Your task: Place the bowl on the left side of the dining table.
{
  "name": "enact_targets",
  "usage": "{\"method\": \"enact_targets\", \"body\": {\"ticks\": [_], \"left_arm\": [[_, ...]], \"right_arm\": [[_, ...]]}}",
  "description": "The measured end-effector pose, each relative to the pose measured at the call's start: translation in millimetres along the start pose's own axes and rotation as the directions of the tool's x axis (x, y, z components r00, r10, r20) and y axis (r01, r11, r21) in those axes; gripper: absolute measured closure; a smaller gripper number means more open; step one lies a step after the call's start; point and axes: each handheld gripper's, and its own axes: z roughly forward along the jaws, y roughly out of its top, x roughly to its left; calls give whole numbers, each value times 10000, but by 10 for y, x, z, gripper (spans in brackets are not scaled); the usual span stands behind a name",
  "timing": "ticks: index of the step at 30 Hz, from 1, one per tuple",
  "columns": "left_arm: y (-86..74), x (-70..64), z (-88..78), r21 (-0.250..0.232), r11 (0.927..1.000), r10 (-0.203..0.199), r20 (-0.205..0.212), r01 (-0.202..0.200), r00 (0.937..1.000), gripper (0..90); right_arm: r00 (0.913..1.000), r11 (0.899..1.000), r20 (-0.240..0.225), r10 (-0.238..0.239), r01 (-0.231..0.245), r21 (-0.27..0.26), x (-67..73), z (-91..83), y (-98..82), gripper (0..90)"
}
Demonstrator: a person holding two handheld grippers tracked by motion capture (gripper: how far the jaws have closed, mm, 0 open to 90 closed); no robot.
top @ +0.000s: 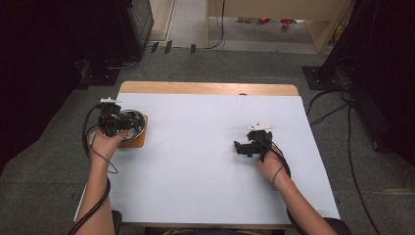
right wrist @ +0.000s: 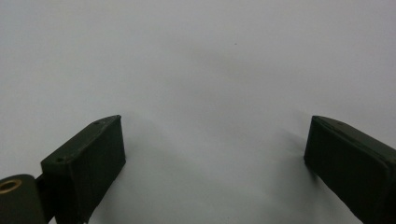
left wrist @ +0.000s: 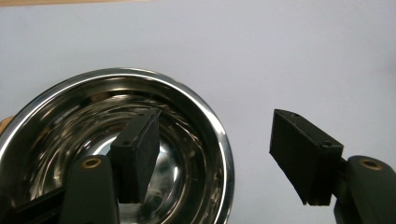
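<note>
Shiny steel bowl (left wrist: 196, 121), round rim, open left hand-held gripper (left wrist: 217, 154)

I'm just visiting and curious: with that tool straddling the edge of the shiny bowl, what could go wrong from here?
1. The left gripper has one jaw inside the steel bowl and one outside, not yet pressing. The smooth, thin rim could slip once pinched.
2. The bowl sits on an orange-brown board near the table's left edge, so a sideways nudge might push it off.

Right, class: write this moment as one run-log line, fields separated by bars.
left gripper: open, jaws astride steel bowl rim, no pinch | bowl: on orange mat | right gripper: open over white table cover
</note>
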Motion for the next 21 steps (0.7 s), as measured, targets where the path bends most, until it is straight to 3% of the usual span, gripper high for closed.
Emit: {"method": "enact_targets", "body": {"ticks": [8,11,21], "left_arm": [[23,-175,90,-20,9988,489,339,-489,9982,337],[22,-239,130,-153,9985,539,638,-530,9965,337],[12,-449,287,-135,9938,1109,1076,-1101,9880,336]], "right_arm": [[10000,10000,1,-5,5,1,0,0,0,49],[10000,10000,1,3,-3,4,0,0,0,49],[10000,10000,-1,-12,12,-3,-1,0,0,49]]}}
